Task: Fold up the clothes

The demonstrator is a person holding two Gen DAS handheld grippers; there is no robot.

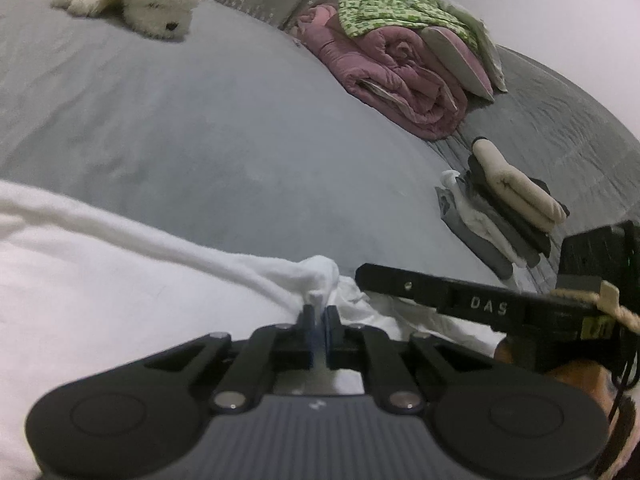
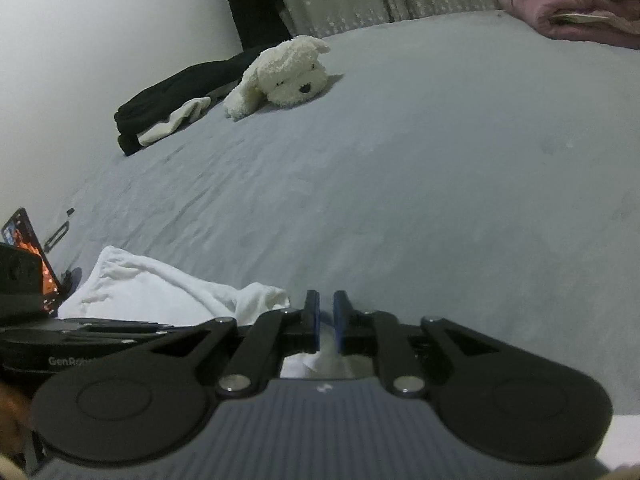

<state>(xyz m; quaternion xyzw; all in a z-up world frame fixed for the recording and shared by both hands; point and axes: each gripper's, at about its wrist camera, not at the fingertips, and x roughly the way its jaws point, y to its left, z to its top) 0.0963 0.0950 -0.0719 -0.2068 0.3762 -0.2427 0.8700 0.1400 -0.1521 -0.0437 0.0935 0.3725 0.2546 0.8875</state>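
Left wrist view: left gripper (image 1: 319, 320) has its jaws pressed together on a bunched tuft of the white garment (image 1: 120, 276), which lies spread over the near-left part of the bed (image 1: 200, 140), w/ the pinched bit near the middle of the near edge. Right gripper (image 1: 440, 296) shows from the side just beside it, low over the same cloth; can't tell from here what it touches. Toward the right edge of the bed sits a stack of folded clothes (image 1: 516, 204), cream piece on top, so part of the job looks done. Pink quilt (image 1: 400, 84) w/ a green patterned cloth (image 1: 400, 12) on it lies toward the far-right corner; plush dog (image 1: 152, 0) at the far-left.

Right wrist view: right gripper (image 2: 327, 312) has its jaws a little apart; white fabric shows behind the gap, but no pad is clearly pressing it, so prob. not gripping. White garment (image 2: 160, 292) is crumpled at the near edge, left of the jaws. Dark clothes (image 2: 180, 96) w/ a light piece lie unfolded near the far-left edge, beside the plush dog (image 2: 288, 72).

Judgement: mid-task. White garment only begun, no clean fold yet; dark items still to do.
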